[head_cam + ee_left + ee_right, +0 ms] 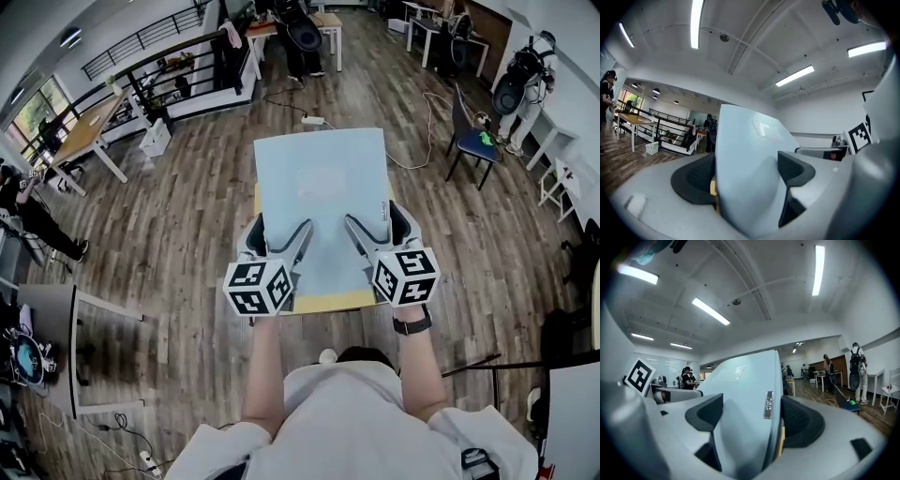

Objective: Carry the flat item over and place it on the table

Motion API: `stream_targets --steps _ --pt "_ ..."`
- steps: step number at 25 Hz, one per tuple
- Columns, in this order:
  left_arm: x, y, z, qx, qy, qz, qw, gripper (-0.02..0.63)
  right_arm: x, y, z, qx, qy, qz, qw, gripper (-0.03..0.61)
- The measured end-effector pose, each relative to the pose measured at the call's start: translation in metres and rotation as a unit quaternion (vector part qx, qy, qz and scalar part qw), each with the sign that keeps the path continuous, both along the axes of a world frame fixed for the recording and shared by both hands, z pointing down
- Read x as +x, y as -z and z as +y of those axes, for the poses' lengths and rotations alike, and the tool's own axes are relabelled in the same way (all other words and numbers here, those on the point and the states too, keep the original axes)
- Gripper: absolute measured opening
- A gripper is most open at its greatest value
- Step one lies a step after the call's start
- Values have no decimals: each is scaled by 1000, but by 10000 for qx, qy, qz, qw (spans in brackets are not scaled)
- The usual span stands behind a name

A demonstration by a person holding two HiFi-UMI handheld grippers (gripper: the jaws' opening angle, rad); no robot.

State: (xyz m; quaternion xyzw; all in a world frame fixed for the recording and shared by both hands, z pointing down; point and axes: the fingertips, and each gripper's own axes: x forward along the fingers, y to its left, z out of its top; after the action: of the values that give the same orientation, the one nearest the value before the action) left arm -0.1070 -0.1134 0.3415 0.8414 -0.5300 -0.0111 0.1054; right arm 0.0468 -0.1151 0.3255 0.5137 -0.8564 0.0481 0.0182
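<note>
The flat item (323, 192) is a pale blue-grey panel with a yellow layer (328, 302) under its near edge. It is held level in the air above the wooden floor, in front of the person's chest. My left gripper (281, 234) is shut on its near left part and my right gripper (375, 225) on its near right part. In the left gripper view the panel (745, 150) runs between the two dark pads (693, 177). The right gripper view shows the same panel (745, 390) between that gripper's pads (801, 420), with a small metal tag on it.
A wooden table (89, 131) stands at the far left by a black railing (178, 70). A blue chair (473, 141) is at the right, a power strip and cable (312, 120) lie on the floor ahead. People stand at the left (28, 211) and far right (525, 75).
</note>
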Motion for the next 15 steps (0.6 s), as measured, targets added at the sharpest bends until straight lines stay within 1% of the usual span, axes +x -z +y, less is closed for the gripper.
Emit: stream_targets --steps 2,5,10,15 --pt "-7 -11 -12 -106 -44 162 9998 413 -7 -5 -11 -61 -32 158 9999 350" --pt "-9 -36 -27 -428 -71 367 9984 413 -11 -25 -27 -369 -24 327 9988 350" --pt "-18 -67 -53 -799 -37 382 9961 413 -19 -56 -56 -773 9 358 9964 350" --pt "-25 -92 -85 -1040 65 328 9940 413 -28 -82 -92 -1028 69 374 9940 350"
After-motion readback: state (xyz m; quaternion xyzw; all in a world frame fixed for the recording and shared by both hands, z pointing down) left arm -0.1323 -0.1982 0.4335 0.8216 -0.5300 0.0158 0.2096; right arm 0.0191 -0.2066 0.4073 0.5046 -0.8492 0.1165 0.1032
